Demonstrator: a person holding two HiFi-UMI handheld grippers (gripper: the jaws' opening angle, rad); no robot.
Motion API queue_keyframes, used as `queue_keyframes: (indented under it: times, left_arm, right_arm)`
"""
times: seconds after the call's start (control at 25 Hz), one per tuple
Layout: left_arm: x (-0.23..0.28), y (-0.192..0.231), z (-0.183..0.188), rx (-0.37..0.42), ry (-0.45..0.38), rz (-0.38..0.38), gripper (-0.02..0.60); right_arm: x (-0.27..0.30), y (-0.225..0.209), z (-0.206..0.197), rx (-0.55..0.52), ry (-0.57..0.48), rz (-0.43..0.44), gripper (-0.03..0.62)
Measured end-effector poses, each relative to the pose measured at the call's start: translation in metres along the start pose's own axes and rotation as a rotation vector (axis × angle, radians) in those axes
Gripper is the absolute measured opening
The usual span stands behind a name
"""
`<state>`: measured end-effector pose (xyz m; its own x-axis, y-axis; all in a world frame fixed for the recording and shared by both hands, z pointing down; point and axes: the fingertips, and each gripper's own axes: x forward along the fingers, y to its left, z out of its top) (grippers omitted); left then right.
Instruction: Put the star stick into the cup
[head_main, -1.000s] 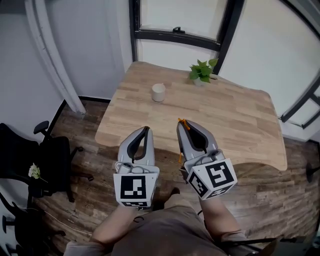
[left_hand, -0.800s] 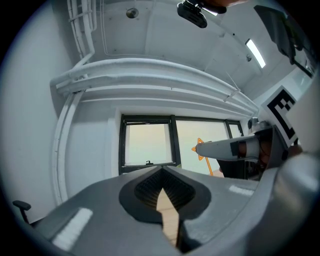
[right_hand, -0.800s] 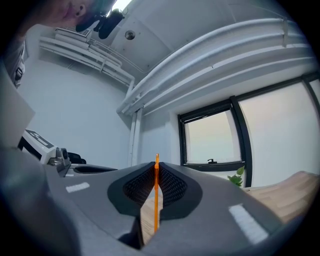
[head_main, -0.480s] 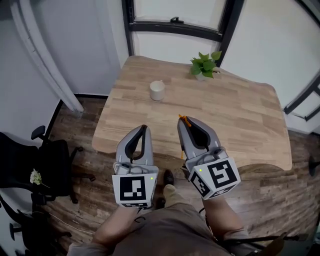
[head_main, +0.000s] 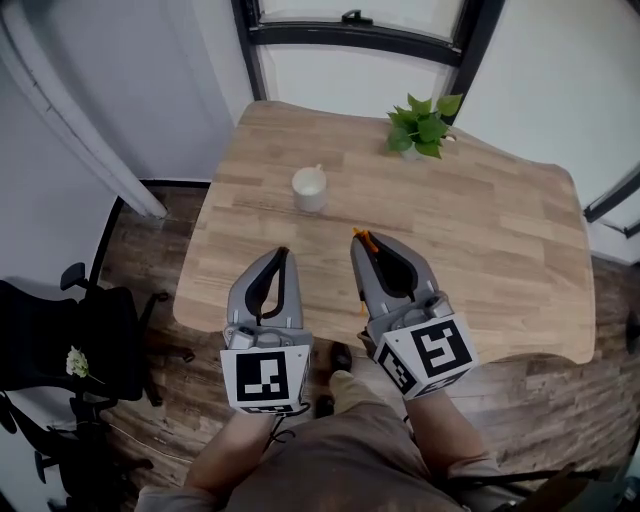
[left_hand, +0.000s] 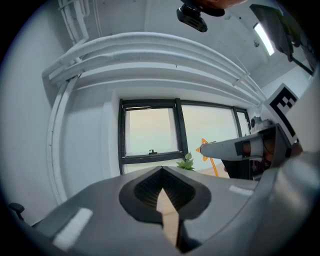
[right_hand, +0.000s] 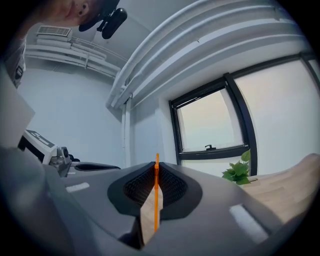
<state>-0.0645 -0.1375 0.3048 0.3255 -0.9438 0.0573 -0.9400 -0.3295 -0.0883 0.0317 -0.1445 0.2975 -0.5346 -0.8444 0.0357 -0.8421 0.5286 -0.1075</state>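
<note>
Both grippers hang over the near edge of the wooden table (head_main: 480, 230), with bare tabletop ahead of them. The right gripper (head_main: 360, 246) is clamped on the orange star stick (right_hand: 156, 205), which runs lengthwise along the jaw seam, star end poking past the tips toward the table. The left gripper (head_main: 280, 255) is closed on nothing. The cup (head_main: 309, 188) stands upright far-left, well apart from the plant (head_main: 425, 125); I can't make out its inside.

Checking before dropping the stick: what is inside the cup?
Nothing sticks out of the cup; its mouth looks pale and bare. Its bottom is hidden by the near wall.
</note>
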Motion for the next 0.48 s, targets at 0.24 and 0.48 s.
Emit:
queue_keyframes:
  times: [0.24,0.48]
  left_arm:
    - [0.055,0.001,0.001,0.026,0.011,0.009,0.000]
    - [0.077,0.007,0.018,0.038,-0.010,0.038,0.000]
  right_arm:
    - [0.043,-0.035,0.006,0.014,-0.012,0.038,0.048]
    - [0.064,-0.055,0.037,-0.007,-0.066,0.062,0.048]
